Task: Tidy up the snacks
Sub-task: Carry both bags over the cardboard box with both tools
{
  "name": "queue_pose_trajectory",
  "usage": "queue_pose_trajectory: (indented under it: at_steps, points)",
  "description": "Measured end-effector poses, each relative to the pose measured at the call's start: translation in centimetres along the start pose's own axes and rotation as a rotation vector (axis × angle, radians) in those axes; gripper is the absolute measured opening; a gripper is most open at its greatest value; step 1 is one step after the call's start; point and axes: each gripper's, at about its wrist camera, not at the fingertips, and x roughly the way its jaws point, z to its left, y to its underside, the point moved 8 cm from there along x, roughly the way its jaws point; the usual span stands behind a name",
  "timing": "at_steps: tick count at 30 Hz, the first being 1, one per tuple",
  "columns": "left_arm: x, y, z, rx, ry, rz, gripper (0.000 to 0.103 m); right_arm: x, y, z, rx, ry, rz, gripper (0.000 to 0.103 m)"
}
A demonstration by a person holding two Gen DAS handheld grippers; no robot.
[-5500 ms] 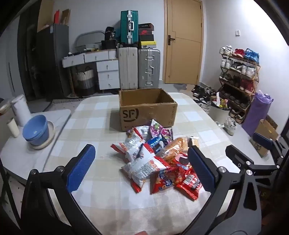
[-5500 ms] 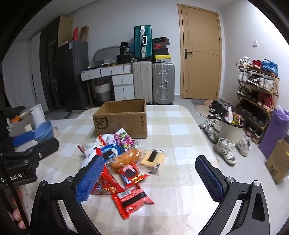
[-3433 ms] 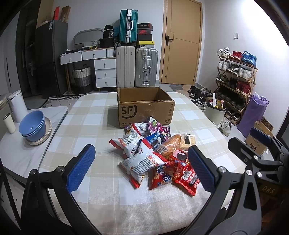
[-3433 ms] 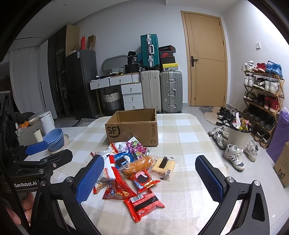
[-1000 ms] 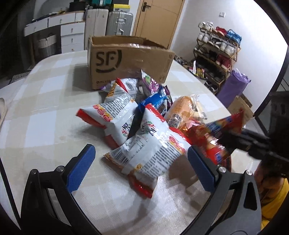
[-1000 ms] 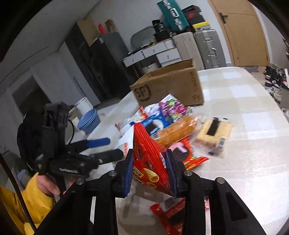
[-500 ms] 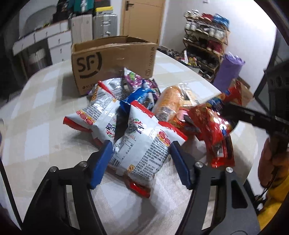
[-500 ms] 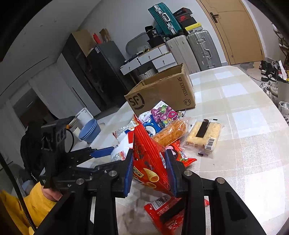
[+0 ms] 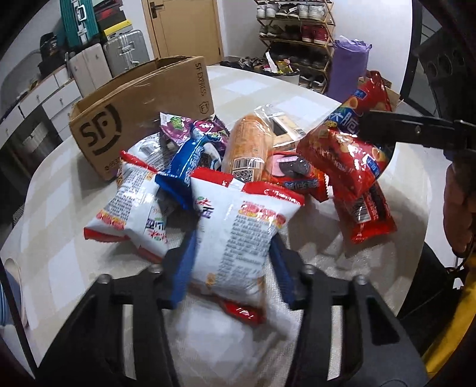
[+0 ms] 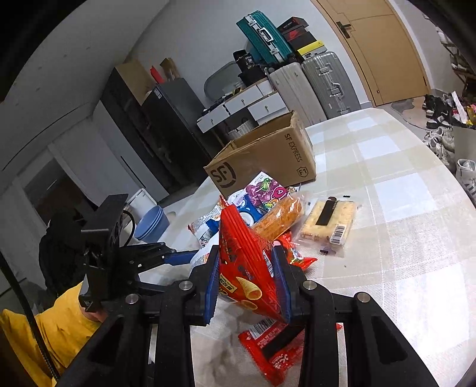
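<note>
My left gripper is shut on a white and red snack bag at the near edge of the snack pile. My right gripper is shut on a red chip bag and holds it above the table; that bag also shows in the left wrist view. An open cardboard box, also in the right wrist view, stands behind the pile. The pile holds a second white bag, a blue cookie pack, an orange bread pack and a purple bag.
A yellow cake pack lies right of the pile and a red wafer pack lies under my right gripper. The table wears a checked cloth. Blue bowls sit at the left. Suitcases and a shoe rack stand beyond.
My left gripper has closed on the white and red bag. My right gripper has lifted the red chip bag a little higher and nearer the box.
</note>
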Motion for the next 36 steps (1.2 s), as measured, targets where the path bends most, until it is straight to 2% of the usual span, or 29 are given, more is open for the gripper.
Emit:
queue_pose_trajectory:
  at_steps: [5, 8, 12, 20, 25, 32, 36]
  points:
    - [-0.4, 0.3, -0.7, -0.002, 0.013, 0.007, 0.037, -0.4, 0.0, -0.4, 0.021, -0.003, -0.006, 0.034]
    - [-1.4, 0.6, -1.0, -0.027, 0.032, -0.009, 0.035, -0.7, -0.1, -0.2, 0.022, -0.005, -0.014, 0.034]
    - [-2.7, 0.7, -0.9, -0.052, 0.022, -0.04, 0.035, -1.1, -0.4, 0.2, 0.021, -0.014, -0.025, 0.034]
    - [-7.7, 0.4, 1.0, -0.196, 0.06, -0.145, 0.035, -1.6, -2.4, 2.2, -0.007, -0.041, -0.037, 0.034]
    - [-11.7, -2.0, 3.8, -0.252, 0.052, -0.227, 0.035, -1.6, -5.7, 4.6, -0.06, -0.069, -0.051, 0.034]
    - [-14.5, -6.7, 9.5, -0.329, 0.026, -0.292, 0.035, -0.2, -13.7, 7.9, -0.133, -0.114, -0.063, 0.034]
    - [-15.3, -10.0, 12.8, -0.358, 0.01, -0.314, 0.035, 2.1, -17.8, 9.3, -0.18, -0.098, -0.042, 0.034]
